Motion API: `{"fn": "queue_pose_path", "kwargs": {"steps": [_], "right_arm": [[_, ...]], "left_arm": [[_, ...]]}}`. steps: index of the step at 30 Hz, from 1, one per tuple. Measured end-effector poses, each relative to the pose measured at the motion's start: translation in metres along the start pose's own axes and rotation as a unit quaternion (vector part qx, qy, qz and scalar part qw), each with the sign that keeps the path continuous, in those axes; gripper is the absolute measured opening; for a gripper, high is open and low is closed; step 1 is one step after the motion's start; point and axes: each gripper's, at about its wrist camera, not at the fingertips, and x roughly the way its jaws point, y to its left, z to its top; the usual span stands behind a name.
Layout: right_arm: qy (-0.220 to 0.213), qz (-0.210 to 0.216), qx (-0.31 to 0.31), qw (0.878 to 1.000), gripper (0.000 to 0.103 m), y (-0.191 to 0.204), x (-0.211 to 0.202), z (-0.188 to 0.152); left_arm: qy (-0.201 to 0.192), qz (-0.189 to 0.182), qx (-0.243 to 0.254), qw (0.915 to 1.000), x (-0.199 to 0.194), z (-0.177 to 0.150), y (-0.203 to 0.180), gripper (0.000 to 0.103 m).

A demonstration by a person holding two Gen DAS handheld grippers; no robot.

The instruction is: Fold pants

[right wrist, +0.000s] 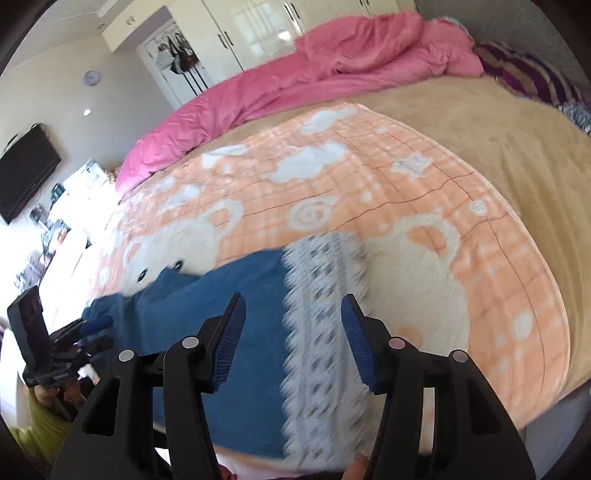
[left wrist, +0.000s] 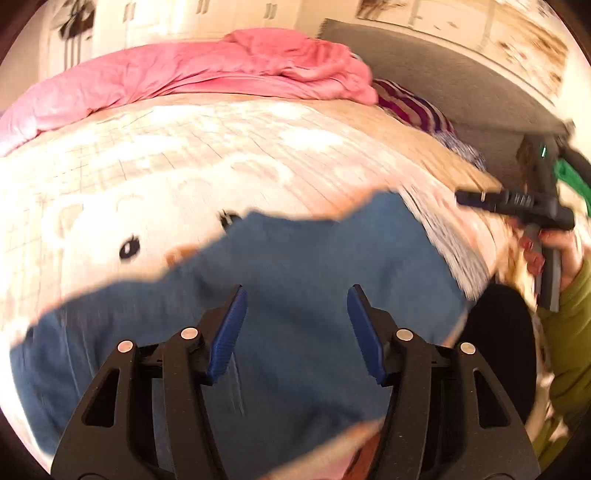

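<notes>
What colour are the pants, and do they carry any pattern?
Blue pants with a white-and-grey patterned band at one end; clearest in the right wrist view.

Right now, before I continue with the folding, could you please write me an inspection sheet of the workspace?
Surface: bed covered by an orange bear-print blanket, with a beige cover beyond it.
Job's things: blue pants lying on the blanket; in the right wrist view a white-and-grey patterned part adjoins the blue cloth. Both are motion-blurred.
Clutter: pink duvet bunched along the far edge; striped pillow at the head end.
Grippers: left claw open above the pants, holding nothing; right claw open above the pants, holding nothing.
Cables: nothing seen.
Surroundings: white wardrobes, wall television, grey headboard.
</notes>
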Motion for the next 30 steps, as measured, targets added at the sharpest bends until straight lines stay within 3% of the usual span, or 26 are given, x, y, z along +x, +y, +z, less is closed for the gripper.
{"fn": "queue_pose_path", "kwargs": {"steps": [3, 8, 13, 15, 18, 20, 23, 25, 28, 30], "right_arm": [[0.023, 0.027, 0.018, 0.999, 0.054, -0.021, 0.032, 0.023], [0.070, 0.055, 0.032, 0.996, 0.054, -0.033, 0.074, 0.035], [0.082, 0.079, 0.018, 0.993, 0.048, -0.033, 0.087, 0.027], [0.081, 0.099, 0.011, 0.992, 0.035, -0.032, 0.083, 0.024], [0.065, 0.118, -0.004, 0.991, 0.024, -0.028, 0.077, 0.015], [0.051, 0.132, -0.010, 0.990, 0.022, -0.025, 0.069, 0.013], [0.012, 0.140, -0.034, 0.989, 0.020, -0.014, 0.051, 0.017], [-0.018, 0.141, -0.048, 0.989, 0.020, -0.009, 0.036, 0.024], [-0.047, 0.124, -0.062, 0.989, 0.019, -0.003, 0.026, 0.044], [-0.056, 0.100, -0.078, 0.990, 0.019, 0.003, 0.026, 0.059]], "left_arm": [[0.033, 0.049, 0.001, 0.9982, 0.031, 0.030, 0.012, 0.049], [0.079, 0.033, -0.012, 0.9963, 0.068, 0.052, 0.041, 0.049], [0.114, -0.024, -0.030, 0.9927, 0.106, 0.051, 0.053, 0.050], [0.106, -0.034, -0.032, 0.9932, 0.111, 0.049, 0.054, 0.052], [0.095, -0.056, -0.052, 0.9926, 0.108, 0.047, 0.055, 0.050], [0.096, -0.089, -0.064, 0.9893, 0.105, 0.043, 0.054, 0.010], [0.078, -0.100, -0.046, 0.9909, 0.095, 0.043, 0.041, 0.003], [0.055, -0.086, -0.048, 0.9937, 0.086, 0.047, 0.041, 0.002], [0.008, -0.061, -0.071, 0.9956, 0.071, 0.064, 0.049, 0.001], [-0.004, -0.060, -0.080, 0.9950, 0.070, 0.076, 0.052, 0.001]]}}
